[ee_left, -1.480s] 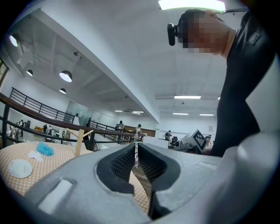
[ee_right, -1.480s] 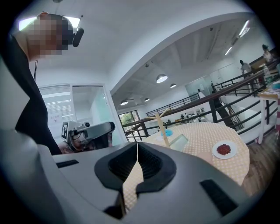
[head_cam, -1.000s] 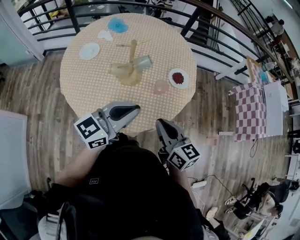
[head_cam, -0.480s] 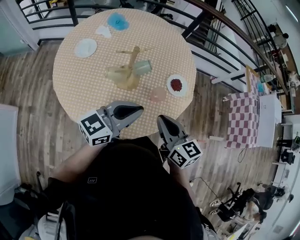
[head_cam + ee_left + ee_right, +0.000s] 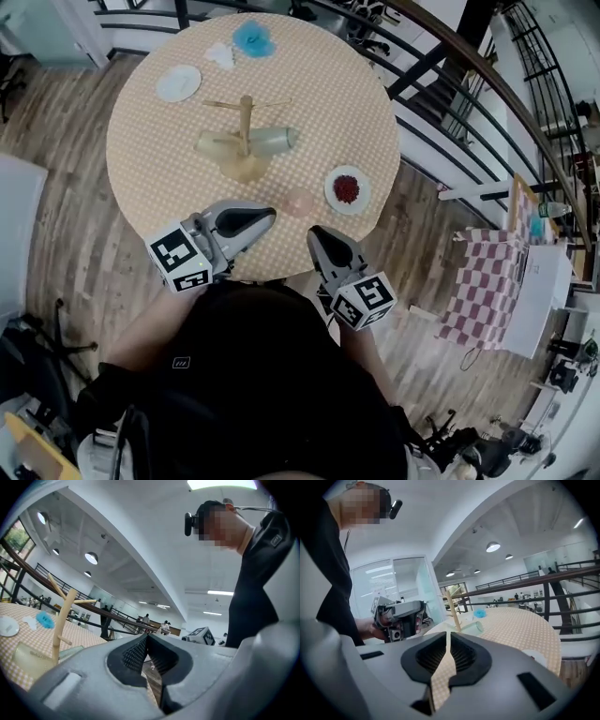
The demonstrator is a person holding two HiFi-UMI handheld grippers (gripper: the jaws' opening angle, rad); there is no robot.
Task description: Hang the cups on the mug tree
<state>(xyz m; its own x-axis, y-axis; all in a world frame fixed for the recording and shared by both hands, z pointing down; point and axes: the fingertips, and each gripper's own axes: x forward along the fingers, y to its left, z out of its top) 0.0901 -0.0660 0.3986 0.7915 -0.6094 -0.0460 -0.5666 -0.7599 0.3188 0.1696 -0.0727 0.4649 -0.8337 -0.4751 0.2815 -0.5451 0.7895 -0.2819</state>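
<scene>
A wooden mug tree stands in the middle of the round checked table. Two clear cups lie on their sides at its base, one to its left and one to its right. A pale pink cup sits nearer me. My left gripper and right gripper hover over the table's near edge, both shut with nothing between their jaws. The left gripper view shows the mug tree and a cup on its left side. In the right gripper view the mug tree and a cup lie straight ahead.
A white plate with red food sits right of the pink cup. An empty white plate, a white tissue and a blue object lie at the far side. Black railings run behind the table.
The head view has swung, so the table sits differently in frame. Both grippers have shifted a little along the near edge and stay shut.
</scene>
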